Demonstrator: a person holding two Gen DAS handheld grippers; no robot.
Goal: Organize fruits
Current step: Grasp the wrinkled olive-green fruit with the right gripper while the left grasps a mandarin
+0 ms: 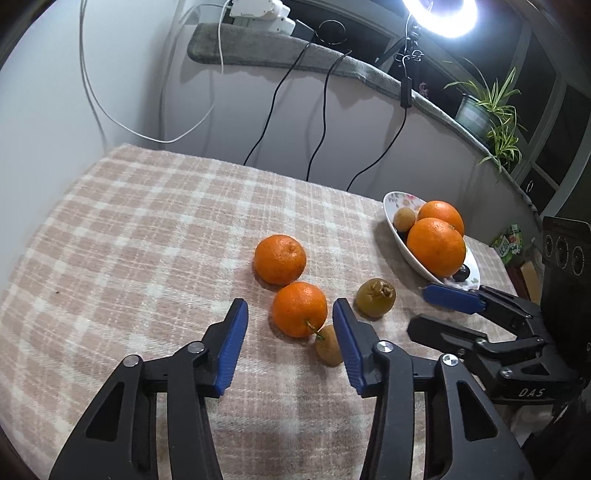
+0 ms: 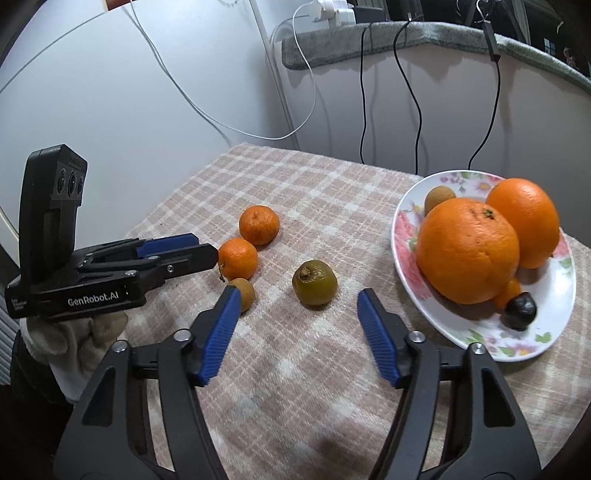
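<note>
Two mandarins lie on the checked cloth. The nearer mandarin sits between the tips of my left gripper, whose blue pads stand apart from its skin, so it is open. A small tan fruit rests against the right finger. My right gripper is open, its tips either side of a greenish-brown fruit and not touching it. A flowered plate at the right holds two big oranges, a dark fruit and a tan one.
The right wrist view shows the left gripper held by a gloved hand. Black and white cables hang behind the table's far edge. A ring light and a potted plant stand on the ledge at the right.
</note>
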